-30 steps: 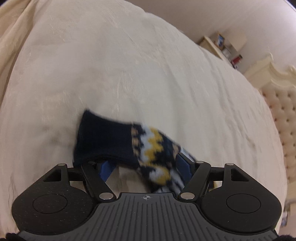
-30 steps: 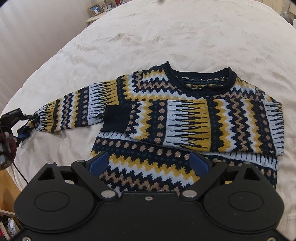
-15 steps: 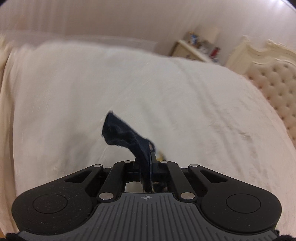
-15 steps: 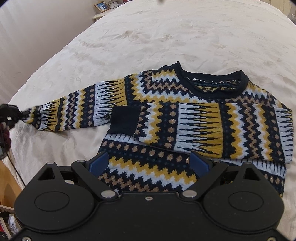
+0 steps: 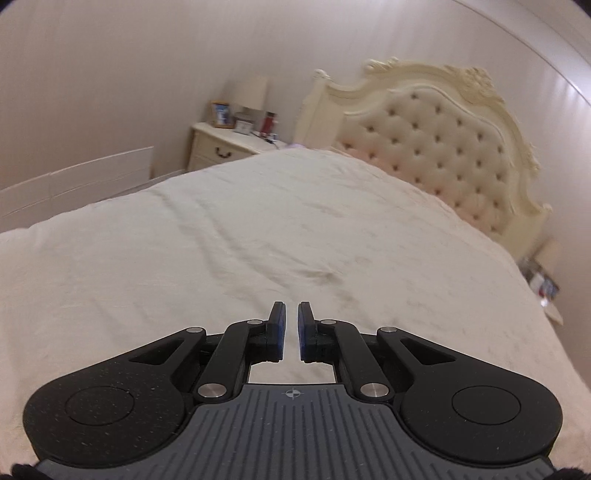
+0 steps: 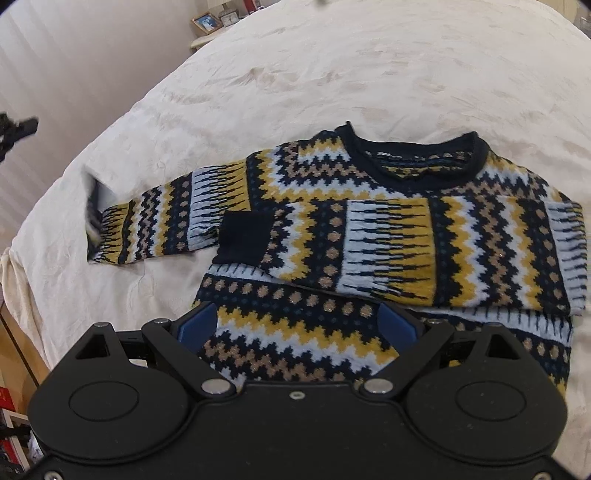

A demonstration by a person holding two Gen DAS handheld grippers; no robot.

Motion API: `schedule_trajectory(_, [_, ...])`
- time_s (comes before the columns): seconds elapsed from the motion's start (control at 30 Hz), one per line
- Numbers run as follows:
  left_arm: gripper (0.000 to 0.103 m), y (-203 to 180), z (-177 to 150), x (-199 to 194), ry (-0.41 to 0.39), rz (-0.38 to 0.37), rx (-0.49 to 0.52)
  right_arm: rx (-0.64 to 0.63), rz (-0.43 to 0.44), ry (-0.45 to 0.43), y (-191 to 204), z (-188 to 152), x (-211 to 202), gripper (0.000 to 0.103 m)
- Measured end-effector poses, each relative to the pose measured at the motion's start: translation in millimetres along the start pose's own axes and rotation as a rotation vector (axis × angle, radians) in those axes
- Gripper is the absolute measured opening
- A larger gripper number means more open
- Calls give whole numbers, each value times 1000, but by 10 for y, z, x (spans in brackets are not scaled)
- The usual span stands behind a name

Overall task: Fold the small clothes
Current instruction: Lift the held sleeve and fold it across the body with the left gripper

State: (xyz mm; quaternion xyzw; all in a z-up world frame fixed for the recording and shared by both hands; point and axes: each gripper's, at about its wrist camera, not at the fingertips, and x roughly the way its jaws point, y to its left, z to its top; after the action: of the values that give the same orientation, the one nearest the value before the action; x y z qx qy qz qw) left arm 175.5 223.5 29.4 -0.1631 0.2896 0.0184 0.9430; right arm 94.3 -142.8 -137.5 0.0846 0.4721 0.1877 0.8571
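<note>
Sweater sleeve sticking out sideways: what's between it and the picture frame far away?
Only bare cream bedspread lies between the sleeve and the picture frame, up to the nightstand edge under the frame. The right wrist view shows it.

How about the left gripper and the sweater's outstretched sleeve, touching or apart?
Apart. In the right wrist view the left gripper sits at the left edge, with bare bedspread between it and the sleeve.
</note>
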Motion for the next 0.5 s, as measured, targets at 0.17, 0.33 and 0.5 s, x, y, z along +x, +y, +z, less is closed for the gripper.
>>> schedule_trajectory(0.17, [66, -146, -295, 231, 57, 126, 120, 20, -8, -21, -150, -12, -97, 95])
schedule_trajectory(0.33, [70, -66, -797, 614, 215, 286, 286, 32, -22, -19, -225, 3, -102, 95])
schedule_trajectory(0.5, [70, 234, -1220, 938, 340, 365, 317, 27, -31, 0, -184, 14, -35, 95])
